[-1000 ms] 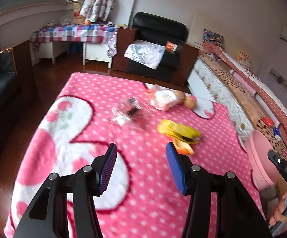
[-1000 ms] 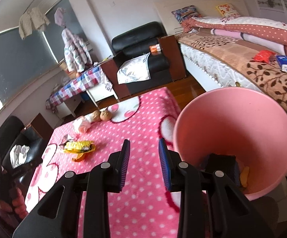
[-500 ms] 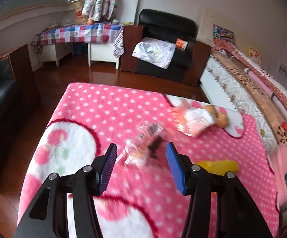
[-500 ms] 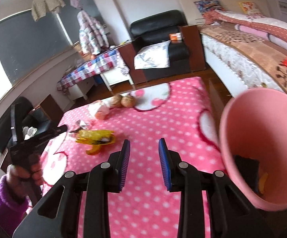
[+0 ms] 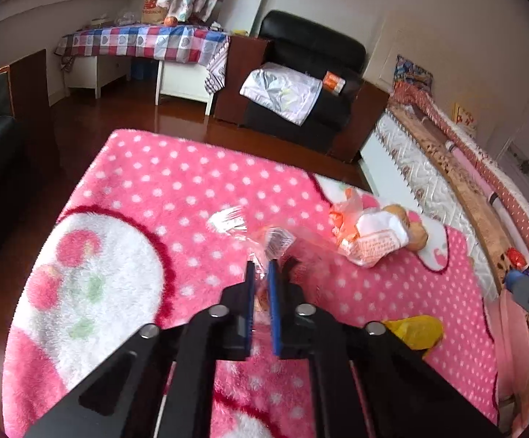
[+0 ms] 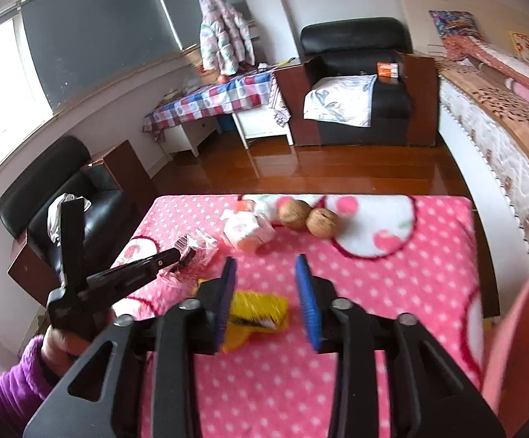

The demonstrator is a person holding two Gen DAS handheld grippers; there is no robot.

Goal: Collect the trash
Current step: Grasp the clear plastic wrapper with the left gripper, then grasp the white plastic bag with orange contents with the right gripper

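You are at the pick-up step. Your left gripper point(image 5: 260, 281) has its blue pads pressed almost together on the near edge of the clear wrapper point(image 5: 264, 241), a crinkly, see-through bit of plastic with a white printed label and something dark inside. It lies near the middle of the pink blanket point(image 5: 147, 182), a fluffy, dotted cloth with white and red patches. The hold looks thin; whether the film is firmly caught or only nipped at its edge, you cannot tell from here.

Your right gripper point(image 6: 266, 299) is spread wide and holds nothing. It hovers just above the yellow packet point(image 6: 260, 310), a flattened, glossy foil bag lying on the blanket between and slightly beyond the two pads.

The next move, as it looks, is to lift the wrapper gently, since loose film can slip, and carry it right to the pink bin point(image 6: 520, 328), whose smooth plastic rim shows at the near right edge. The right tongs would need to drop lower and close across the packet's flat body.

Farther off on the blanket sits the orange-and-white bag point(image 5: 370, 237), soft thin plastic bunched around a pale boxy lump, and touching its far right side are two walnuts point(image 6: 308, 217), round, brown and rough. A black armchair point(image 5: 301, 84) stands beyond the blanket.
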